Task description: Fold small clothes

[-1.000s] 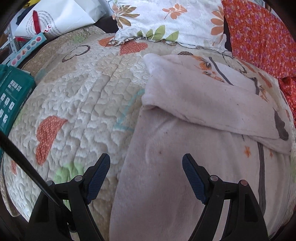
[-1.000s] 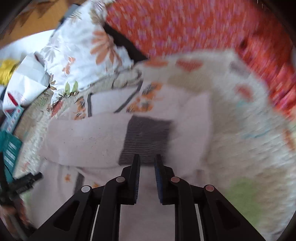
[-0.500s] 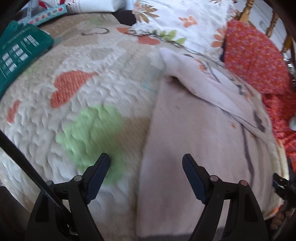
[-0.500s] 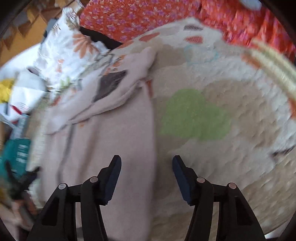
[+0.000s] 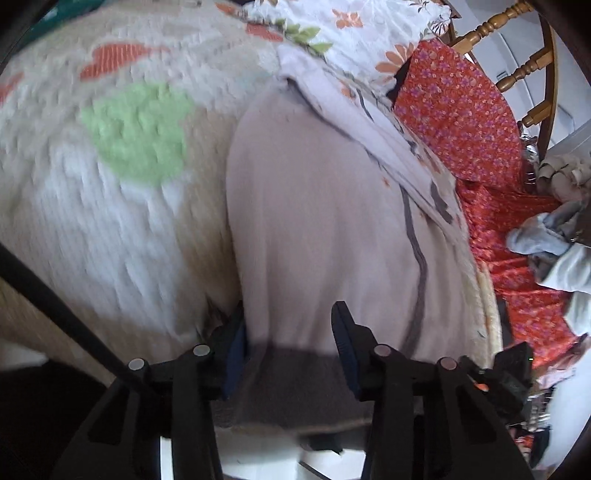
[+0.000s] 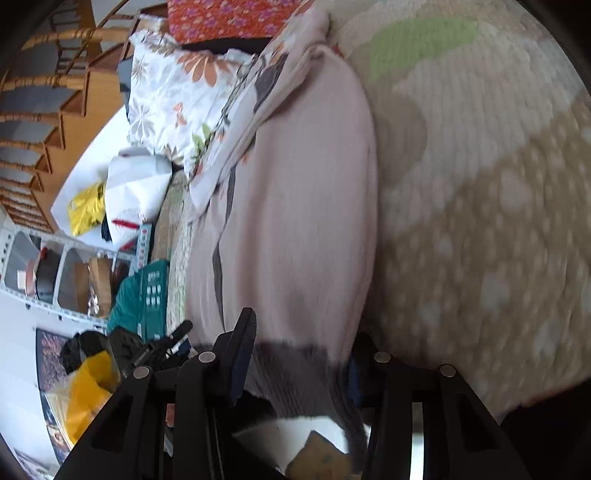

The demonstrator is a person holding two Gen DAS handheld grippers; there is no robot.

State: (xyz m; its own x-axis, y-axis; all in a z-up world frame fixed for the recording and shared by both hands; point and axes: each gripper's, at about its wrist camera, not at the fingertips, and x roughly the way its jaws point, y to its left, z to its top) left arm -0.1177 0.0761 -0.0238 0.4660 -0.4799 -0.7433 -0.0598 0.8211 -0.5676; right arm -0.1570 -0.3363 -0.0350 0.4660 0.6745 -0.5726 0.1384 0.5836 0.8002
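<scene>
Pale pink knit garment point(image 5: 321, 221) lies lengthwise on the quilted bedspread point(image 5: 122, 206), dark grey hem band point(image 5: 295, 373) at the near edge, a sleeve with grey cuff folded across the far end toward the floral pillow point(image 5: 354, 33)

Left gripper point(image 5: 288, 343): jaws part open, straddling the left corner of the hem; left blue pad sits at the garment's side edge, right pad over the fabric. Cloth lies between the pads, not pinched as far as the view shows

Right gripper point(image 6: 299, 354): jaws part open, straddling the right corner of the hem band point(image 6: 295, 369); the right pad is partly hidden behind the cloth edge, left pad over the garment point(image 6: 295, 221). No firm clamp visible

Both grippers at the same hem, one at each corner; the left gripper's body shows at the left margin of the right wrist view

Surroundings: red flowered cloth point(image 5: 458, 110) beyond the garment, wooden chair point(image 5: 532, 66) behind it, teal box point(image 6: 147, 295) at the bed's far side. Both views motion-blurred
</scene>
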